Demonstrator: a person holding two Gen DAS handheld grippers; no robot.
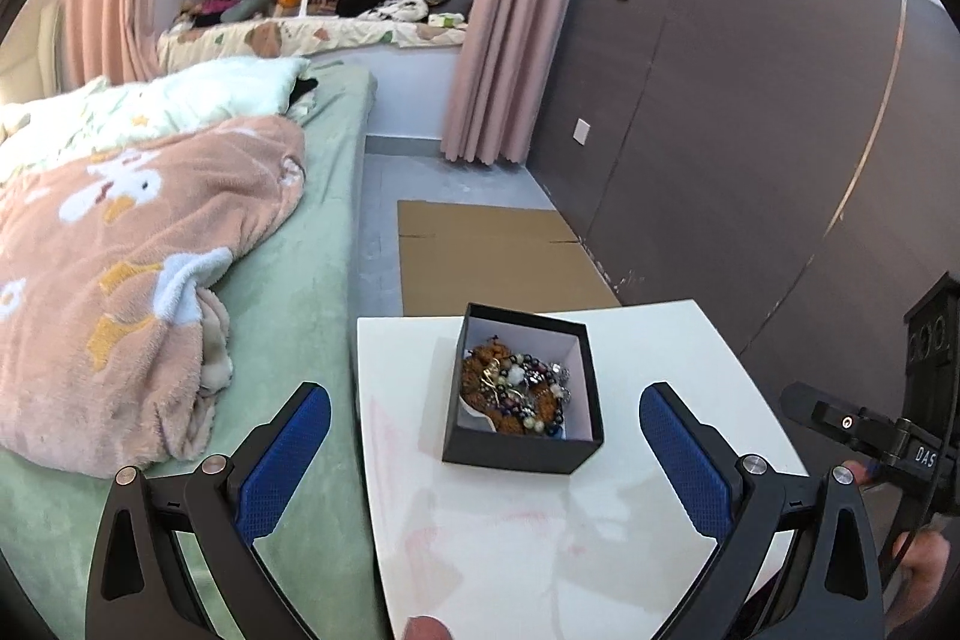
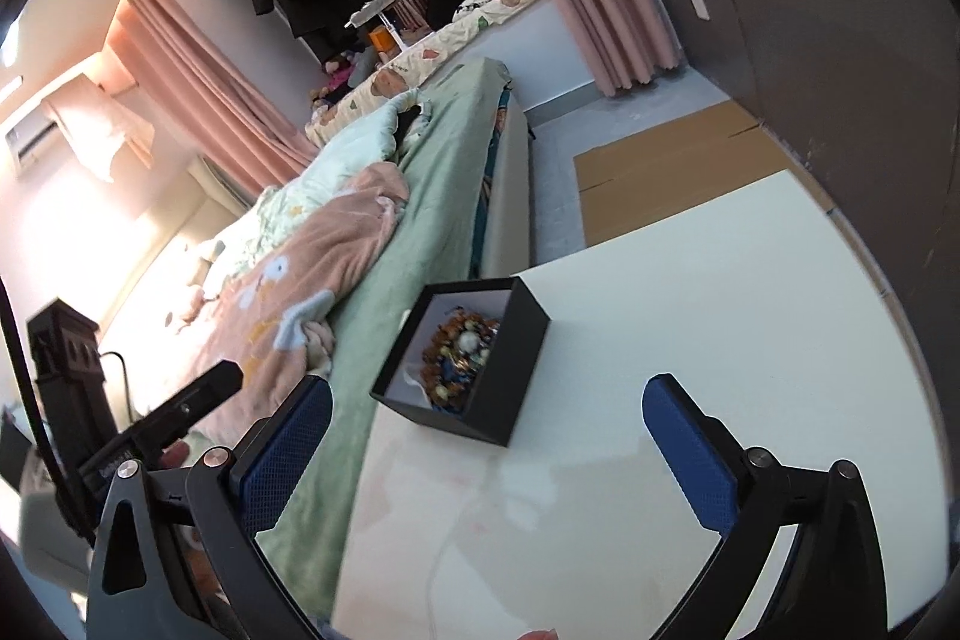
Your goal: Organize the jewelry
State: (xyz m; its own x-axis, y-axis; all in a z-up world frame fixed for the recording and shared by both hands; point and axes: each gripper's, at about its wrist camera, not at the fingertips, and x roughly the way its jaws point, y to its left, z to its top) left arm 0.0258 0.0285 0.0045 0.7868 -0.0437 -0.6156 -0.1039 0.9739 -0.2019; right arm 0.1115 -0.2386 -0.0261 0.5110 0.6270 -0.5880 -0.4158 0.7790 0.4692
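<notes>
Since all jewelry (image 1: pixel 516 391) lay inside the black box (image 1: pixel 521 451), both grippers, left (image 1: pixel 485 439) & right (image 2: pixel 487 436), hung released, holding nothing.

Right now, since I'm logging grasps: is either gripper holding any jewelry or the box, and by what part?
Nothing is held. The left gripper and right gripper are both open and empty, short of the black box of jewelry.

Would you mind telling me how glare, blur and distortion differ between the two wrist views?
Left wrist: evenly lit, jewelry in the black box sharp, fisheye bowing the white table. Right wrist: tilted, window glare washing out the left, beads softer.
</notes>
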